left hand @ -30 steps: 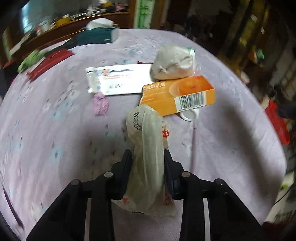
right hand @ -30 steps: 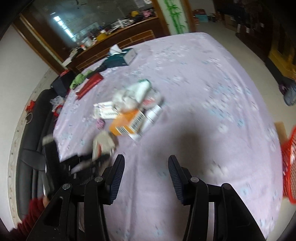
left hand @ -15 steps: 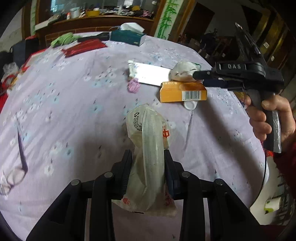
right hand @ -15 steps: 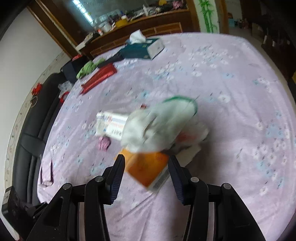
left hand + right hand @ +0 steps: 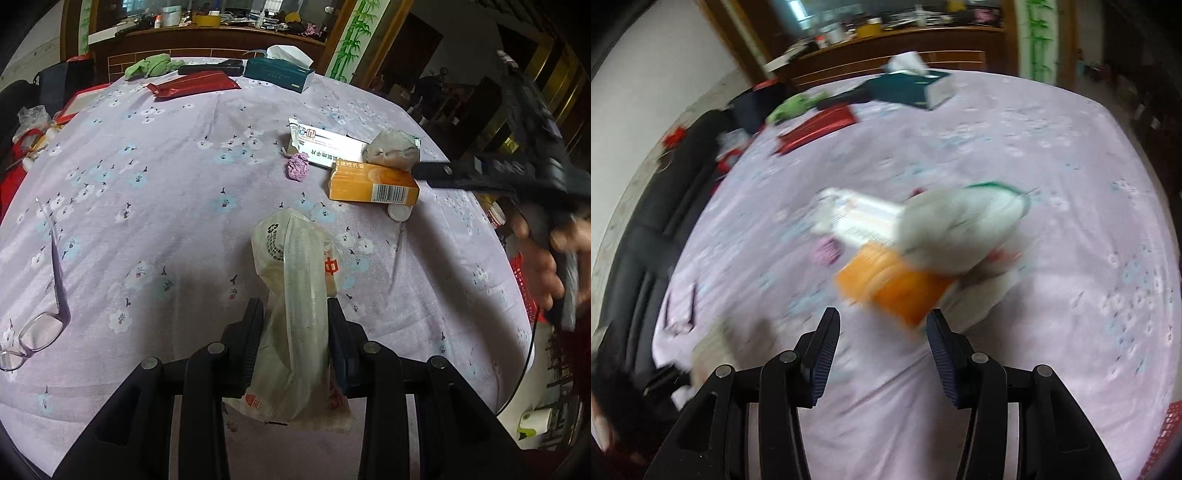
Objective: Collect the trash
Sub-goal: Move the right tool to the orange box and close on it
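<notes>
My left gripper (image 5: 295,314) is shut on a crumpled whitish plastic bag (image 5: 295,295) above the purple flowered tablecloth (image 5: 147,206). Ahead lies a small heap of trash: an orange box (image 5: 373,182) with a barcode, a grey-white wad (image 5: 393,149), a white medicine box (image 5: 332,146), a purple crumpled wrapper (image 5: 298,168) and a white cap (image 5: 399,213). My right gripper (image 5: 882,325) stands open just short of the orange box (image 5: 897,284) and the wad (image 5: 953,229), which are blurred. In the left wrist view the right gripper (image 5: 428,170) reaches to the box's right end, held by a hand.
Eyeglasses (image 5: 37,325) lie at the left edge. At the far side sit a teal tissue box (image 5: 279,72), a red pouch (image 5: 195,84) and a green cloth (image 5: 151,64). A red basket (image 5: 524,291) stands beyond the table's right edge. A black sofa (image 5: 646,236) runs along the left.
My right gripper has moved closer to the orange box and wad, staying open. My left gripper has drawn back a little from the heap, with the plastic bag held as before.
</notes>
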The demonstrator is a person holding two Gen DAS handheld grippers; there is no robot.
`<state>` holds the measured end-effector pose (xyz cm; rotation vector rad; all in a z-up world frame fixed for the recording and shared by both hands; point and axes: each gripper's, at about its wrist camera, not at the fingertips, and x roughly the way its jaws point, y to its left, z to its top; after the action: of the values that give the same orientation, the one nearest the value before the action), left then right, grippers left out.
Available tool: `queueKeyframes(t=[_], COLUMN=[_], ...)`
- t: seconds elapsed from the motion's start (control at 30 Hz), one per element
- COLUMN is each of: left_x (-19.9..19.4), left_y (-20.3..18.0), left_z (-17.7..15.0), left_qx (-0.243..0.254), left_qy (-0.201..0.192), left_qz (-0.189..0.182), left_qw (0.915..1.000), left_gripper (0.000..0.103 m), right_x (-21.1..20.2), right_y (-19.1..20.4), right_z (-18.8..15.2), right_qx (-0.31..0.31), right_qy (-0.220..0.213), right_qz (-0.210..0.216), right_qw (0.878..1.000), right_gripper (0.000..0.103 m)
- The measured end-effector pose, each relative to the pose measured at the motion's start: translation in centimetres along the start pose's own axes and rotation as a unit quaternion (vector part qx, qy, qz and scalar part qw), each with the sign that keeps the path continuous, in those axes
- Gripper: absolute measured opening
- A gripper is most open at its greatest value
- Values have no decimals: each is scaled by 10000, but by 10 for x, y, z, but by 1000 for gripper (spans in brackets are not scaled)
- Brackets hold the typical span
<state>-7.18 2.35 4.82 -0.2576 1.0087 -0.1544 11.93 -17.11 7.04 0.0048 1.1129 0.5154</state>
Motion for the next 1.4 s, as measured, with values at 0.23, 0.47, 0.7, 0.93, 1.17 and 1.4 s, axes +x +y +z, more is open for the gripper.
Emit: queueKeyframes(t=[0.23, 0.47, 0.7, 0.93, 1.17, 1.4], left_x=[-1, -5, -4, -6, -9, -6], left_y=[9, 21, 20, 17, 21, 20], left_z=[-4, -5, -4, -8, -11, -9], left_qx=[-62, -201, -214, -150, -228, -266], left_qy=[47, 8, 5, 24, -1, 10], left_qz=[60, 110, 99, 121, 130, 108], left_qw=[10000, 9997, 9997, 9998, 9997, 9996], left_gripper=[33, 33, 33, 33, 33, 33], right_x=[28, 22, 31, 66, 72, 64], right_y=[-15, 40, 40, 35, 34, 50], right_z=[11, -18, 25, 44, 32, 28], right_qx=[342, -404, -508, -698, -751, -1263], right_qy=[42, 533, 197, 365, 928, 688], right_qz=[508, 1148, 676, 163, 623, 208], right_qw=[9981, 9911, 9962, 9968, 9909, 9894], right_gripper=[53, 53, 53, 53, 61, 61])
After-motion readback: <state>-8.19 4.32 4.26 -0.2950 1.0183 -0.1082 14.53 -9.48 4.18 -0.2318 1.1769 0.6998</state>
